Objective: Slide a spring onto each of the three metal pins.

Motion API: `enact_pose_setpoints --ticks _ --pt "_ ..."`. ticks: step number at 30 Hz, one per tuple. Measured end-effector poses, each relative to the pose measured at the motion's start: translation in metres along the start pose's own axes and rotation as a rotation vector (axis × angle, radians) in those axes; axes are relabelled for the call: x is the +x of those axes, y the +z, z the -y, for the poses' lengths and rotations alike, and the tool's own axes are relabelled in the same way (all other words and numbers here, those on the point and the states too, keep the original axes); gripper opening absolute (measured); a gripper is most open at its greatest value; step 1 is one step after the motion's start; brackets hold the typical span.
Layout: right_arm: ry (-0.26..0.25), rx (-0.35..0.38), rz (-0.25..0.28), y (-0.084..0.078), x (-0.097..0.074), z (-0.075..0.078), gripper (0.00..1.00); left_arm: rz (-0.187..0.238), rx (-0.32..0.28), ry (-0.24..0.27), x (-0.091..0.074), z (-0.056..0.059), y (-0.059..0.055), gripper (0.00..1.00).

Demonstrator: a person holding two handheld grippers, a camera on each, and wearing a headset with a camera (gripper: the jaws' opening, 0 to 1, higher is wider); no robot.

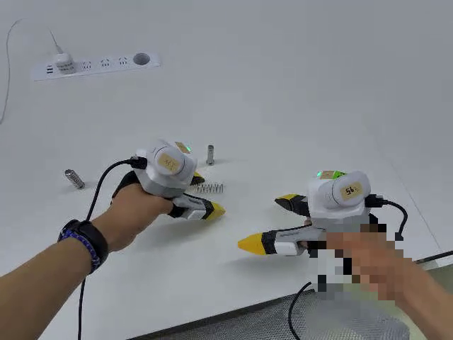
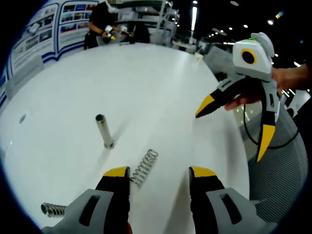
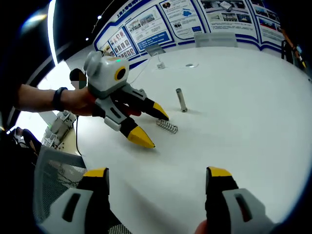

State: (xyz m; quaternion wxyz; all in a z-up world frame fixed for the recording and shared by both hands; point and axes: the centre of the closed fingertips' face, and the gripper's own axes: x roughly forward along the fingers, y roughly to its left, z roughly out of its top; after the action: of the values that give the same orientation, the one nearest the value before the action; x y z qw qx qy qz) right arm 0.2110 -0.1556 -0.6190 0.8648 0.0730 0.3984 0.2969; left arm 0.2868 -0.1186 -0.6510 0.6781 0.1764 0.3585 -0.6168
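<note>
My left gripper (image 2: 159,171): jaws apart, empty. Short upright grey metal pin (image 2: 104,130) just beyond. Small steel coil spring (image 2: 144,167) flat beside one jaw tip; closing off-centre could flick it away or crush coils. My right gripper (image 2: 229,134): apart, empty.

- The spring (image 1: 210,188) lies flat on the surface (image 1: 283,106), between the spread tips of the left gripper (image 1: 208,193) and nearer the far tip.
- A pin (image 1: 210,154) stands upright just behind the spring, not touching it.
- A sprung pin (image 1: 74,178) sits well to the left, beyond the hand (image 1: 138,209) holding the left gripper.
- The right gripper (image 1: 263,222) is to the right of the spring and closer to the front edge, well apart from it, with its spread tips pointing left toward the left gripper.
- A power strip (image 1: 95,66) lies at the far back left of the surface.
</note>
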Motion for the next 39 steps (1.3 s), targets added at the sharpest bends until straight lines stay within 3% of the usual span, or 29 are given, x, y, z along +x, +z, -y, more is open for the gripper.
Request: enact_pose_setpoints --ticks 6,12,15,16,19,27,33,39 --pt "0.012 -0.009 -0.008 -0.002 0.002 -0.007 0.83 -0.003 -0.013 0.058 0.000 -0.007 -0.003 0.34" --pt "0.021 0.000 -0.004 -0.002 0.001 -0.013 0.86 0.048 -0.065 0.133 -0.001 -0.022 -0.003 0.12" --pt "0.018 -0.001 -0.003 -0.003 0.000 -0.014 0.86 0.036 -0.039 0.145 -0.002 -0.019 -0.005 0.11" --pt "0.017 0.002 -0.003 -0.004 0.000 -0.014 0.86 0.027 -0.025 0.175 -0.004 -0.023 -0.006 0.11" --pt "0.007 0.005 -0.004 -0.006 -0.002 -0.014 0.86 0.062 -0.104 0.148 -0.008 -0.014 -0.007 0.10" --pt "0.000 0.030 0.004 -0.009 -0.002 -0.018 0.86 0.067 -0.123 0.150 -0.024 -0.002 -0.022 0.10" --pt "0.007 0.026 0.006 -0.007 0.004 -0.026 0.86 0.065 -0.141 0.169 -0.038 -0.003 -0.035 0.10" --pt "0.014 0.031 0.012 -0.005 0.008 -0.033 0.86 0.090 -0.183 0.179 -0.050 0.001 -0.040 0.10"
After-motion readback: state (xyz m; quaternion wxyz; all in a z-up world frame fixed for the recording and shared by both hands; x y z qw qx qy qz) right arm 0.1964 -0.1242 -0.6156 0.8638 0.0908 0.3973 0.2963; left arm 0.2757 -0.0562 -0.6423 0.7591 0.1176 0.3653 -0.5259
